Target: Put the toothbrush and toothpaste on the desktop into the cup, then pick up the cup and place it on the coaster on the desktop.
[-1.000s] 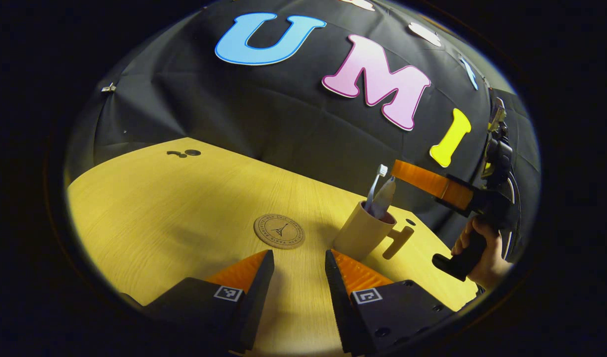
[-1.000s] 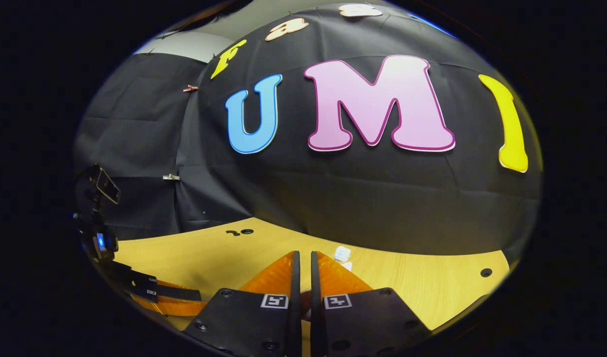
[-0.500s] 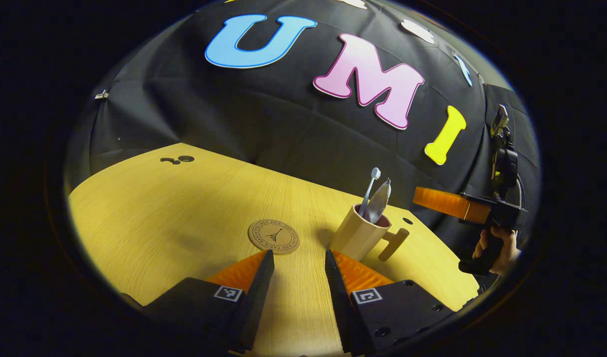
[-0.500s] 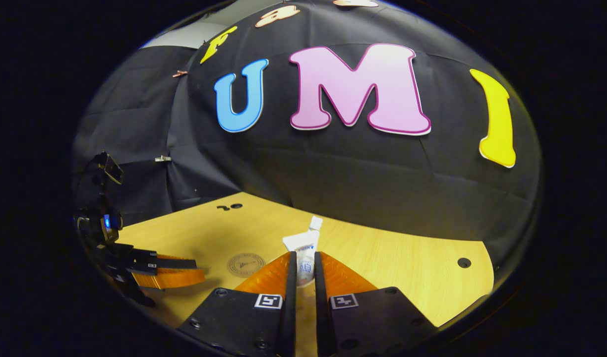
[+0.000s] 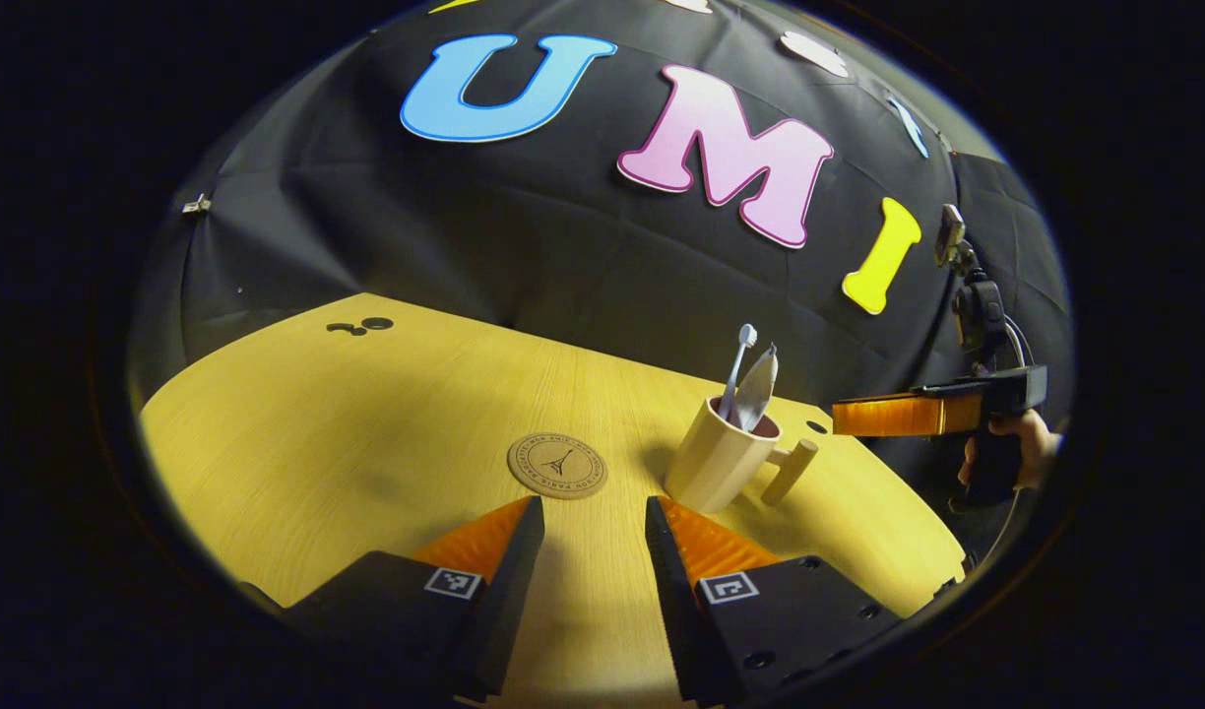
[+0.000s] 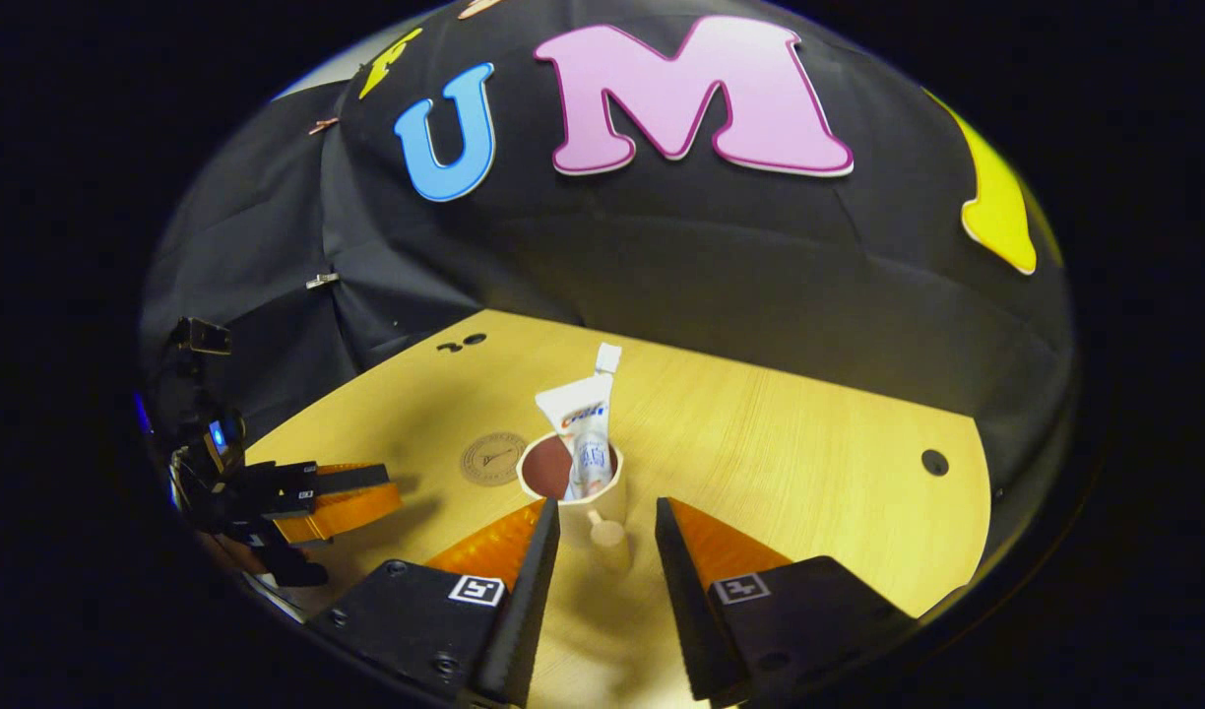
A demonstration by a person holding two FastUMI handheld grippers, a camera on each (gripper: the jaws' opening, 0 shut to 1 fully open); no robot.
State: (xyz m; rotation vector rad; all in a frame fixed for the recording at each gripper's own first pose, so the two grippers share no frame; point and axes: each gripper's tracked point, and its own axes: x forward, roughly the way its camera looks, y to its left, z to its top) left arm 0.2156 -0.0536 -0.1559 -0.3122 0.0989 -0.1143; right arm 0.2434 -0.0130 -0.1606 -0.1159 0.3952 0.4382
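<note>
Left gripper (image 5: 588,522) hangs open above the desk (image 5: 317,443), coaster (image 5: 557,466) just ahead; next the cup (image 5: 719,458) with toothbrush (image 5: 736,366) and toothpaste (image 6: 583,433) standing inside; right gripper (image 6: 602,527) open, straddling its handle (image 6: 607,537).

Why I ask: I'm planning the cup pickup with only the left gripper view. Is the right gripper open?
Observer: Yes. The right gripper view shows the right gripper open, its fingers set wide apart.
Operator: Where is the handle relative to it?
Observer: The handle of the cup points straight back at that gripper. It sits centred in the gap just ahead of the fingertips, and neither finger touches it.
</note>
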